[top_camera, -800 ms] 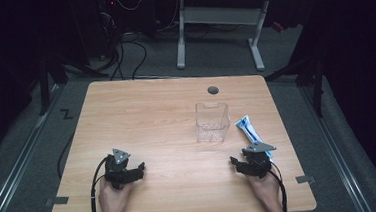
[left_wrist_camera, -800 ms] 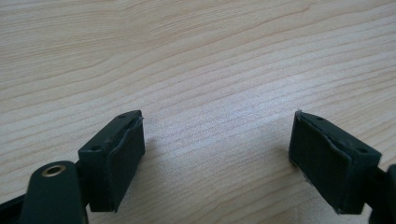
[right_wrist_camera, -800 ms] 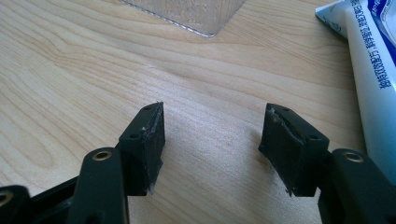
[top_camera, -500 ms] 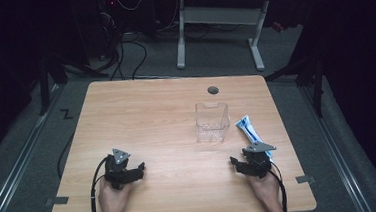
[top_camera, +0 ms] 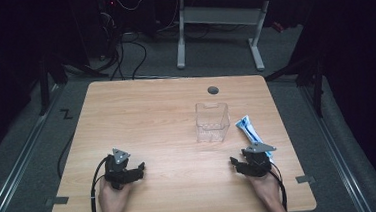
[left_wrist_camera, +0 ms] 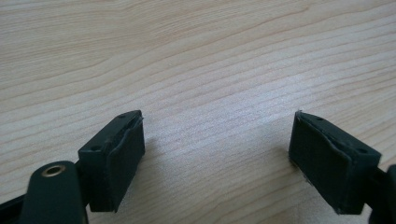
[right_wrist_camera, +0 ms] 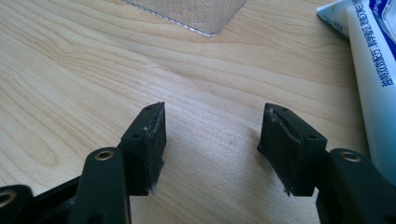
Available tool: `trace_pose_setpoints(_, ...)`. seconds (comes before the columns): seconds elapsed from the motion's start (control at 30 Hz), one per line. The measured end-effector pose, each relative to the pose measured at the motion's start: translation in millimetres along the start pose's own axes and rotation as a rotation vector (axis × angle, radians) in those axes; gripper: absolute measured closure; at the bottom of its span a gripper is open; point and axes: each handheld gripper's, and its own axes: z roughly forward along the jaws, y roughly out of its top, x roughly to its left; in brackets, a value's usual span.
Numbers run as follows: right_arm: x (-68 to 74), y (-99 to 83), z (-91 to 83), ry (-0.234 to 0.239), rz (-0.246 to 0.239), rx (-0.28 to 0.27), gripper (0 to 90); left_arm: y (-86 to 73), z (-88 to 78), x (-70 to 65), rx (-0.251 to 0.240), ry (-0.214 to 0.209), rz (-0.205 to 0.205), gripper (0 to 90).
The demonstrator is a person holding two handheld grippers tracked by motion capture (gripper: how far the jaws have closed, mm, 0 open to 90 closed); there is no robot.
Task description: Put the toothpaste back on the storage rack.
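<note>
A clear plastic container [top_camera: 212, 122] stands upright right of the table's middle; its bottom edge [right_wrist_camera: 187, 14] shows at the top of the right gripper view. A white and blue toothpaste tube [top_camera: 251, 133] lies flat to its right, and the tube [right_wrist_camera: 373, 79] runs along the right edge of the right gripper view. My right gripper [top_camera: 236, 163] rests near the front right, open, nothing between its fingers [right_wrist_camera: 149, 144]. My left gripper [top_camera: 139, 170] rests at the front left, open wide over bare wood, with its fingers [left_wrist_camera: 119, 158] far apart.
The wooden table [top_camera: 146, 114] has a round cable hole [top_camera: 213, 90] near its far edge. Cables trail from both grippers toward the front edge. Dark floor and a second desk's legs [top_camera: 256, 41] lie beyond the table.
</note>
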Motion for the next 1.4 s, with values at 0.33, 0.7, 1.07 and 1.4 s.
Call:
trace_pose_setpoints(0.33,-1.7,-1.5,-2.1,0.002,0.024,-0.005,42.4,0.0,0.1,0.1,-0.001,-0.001,0.0,18.6)
trace_pose_setpoints(0.7,1.5,-0.7,-5.3,0.008,0.013,-0.008,47.2,0.0,0.1,0.1,-0.001,-0.001,-0.001,18.6)
trace_pose_setpoints(1.07,1.4,0.9,-17.1,0.016,0.019,-0.031,51.2,0.0,0.1,0.1,-0.002,-0.001,-0.001,18.6)
trace_pose_setpoints(1.4,-2.0,1.9,-30.7,0.023,0.036,-0.055,54.1,0.0,0.1,0.1,-0.001,-0.001,-0.001,18.6)
